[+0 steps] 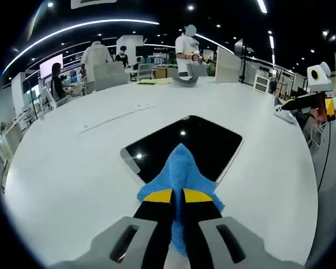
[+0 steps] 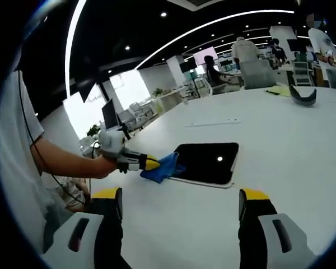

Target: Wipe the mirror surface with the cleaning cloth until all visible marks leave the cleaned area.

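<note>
Cloth (image 1: 179,168): blue, soft, bunched into a loose wad. Clamped between the jaws of the left gripper (image 1: 177,196), yellow tips pressed into it from both sides. Its free end drapes forward onto the near corner of the mirror (image 1: 196,143). In the right gripper view the same cloth (image 2: 163,166) sits at the mirror's left edge, held by the left gripper (image 2: 148,163).

Handling, judged: the cloth is light and limp and will fold or drag rather than push. The hold on the gathered middle looks sound. A grip further out would leave too little fabric under the tips, and bare jaw ends could reach the glass.

Mirror (image 2: 207,162): dark, glossy, rounded rectangle with a pale rim, lying flat on the white counter (image 1: 73,168). Ceiling lights reflect in it as bright dots. No marks can be made out at this size. Judged: hard, smooth, probably breakable, and free to slide on the slick counter under a sideways wipe. If steadying is needed, press at the rim, not the face.

Right gripper (image 2: 179,204): jaws wide apart, holding nothing, hovering above the counter on the near side of the mirror and well apart from it.

Further out: a dark curved object (image 2: 302,95) lies on the far counter. People sit and stand at desks beyond.
</note>
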Demonstrator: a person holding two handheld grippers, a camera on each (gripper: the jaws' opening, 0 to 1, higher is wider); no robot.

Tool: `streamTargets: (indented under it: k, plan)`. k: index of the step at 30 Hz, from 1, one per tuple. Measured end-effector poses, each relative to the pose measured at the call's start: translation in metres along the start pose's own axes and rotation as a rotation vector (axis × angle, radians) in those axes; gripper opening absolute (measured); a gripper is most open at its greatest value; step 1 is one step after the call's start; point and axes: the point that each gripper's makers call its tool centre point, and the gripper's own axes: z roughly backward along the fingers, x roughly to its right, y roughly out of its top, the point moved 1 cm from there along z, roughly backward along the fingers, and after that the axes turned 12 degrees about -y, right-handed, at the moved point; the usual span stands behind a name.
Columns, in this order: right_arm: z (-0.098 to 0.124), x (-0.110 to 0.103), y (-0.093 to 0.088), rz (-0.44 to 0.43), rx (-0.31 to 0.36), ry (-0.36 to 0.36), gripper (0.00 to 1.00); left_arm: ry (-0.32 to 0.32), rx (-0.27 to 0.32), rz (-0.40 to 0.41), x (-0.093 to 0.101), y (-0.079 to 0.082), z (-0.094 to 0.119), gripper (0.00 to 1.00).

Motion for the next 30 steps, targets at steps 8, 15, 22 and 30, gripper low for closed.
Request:
streamTargets:
  k: [8,15,22,30]
  plan:
    - [-0.001,0.006,-0.007,-0.011,-0.02,-0.007,0.85,0.053,0.031,0.033,-0.046,0.021,-0.018,0.03]
    - [0.0,0.011,-0.009,-0.024,-0.024,-0.017,0.85,0.092,0.029,0.037,-0.079,0.034,-0.033,0.03]
    - [-0.001,0.017,-0.013,-0.029,-0.043,-0.028,0.85,0.113,0.028,0.021,-0.102,0.048,-0.049,0.03]
    - [-0.005,0.021,-0.016,-0.032,-0.06,-0.031,0.85,0.101,0.007,-0.033,-0.103,0.042,-0.055,0.03]
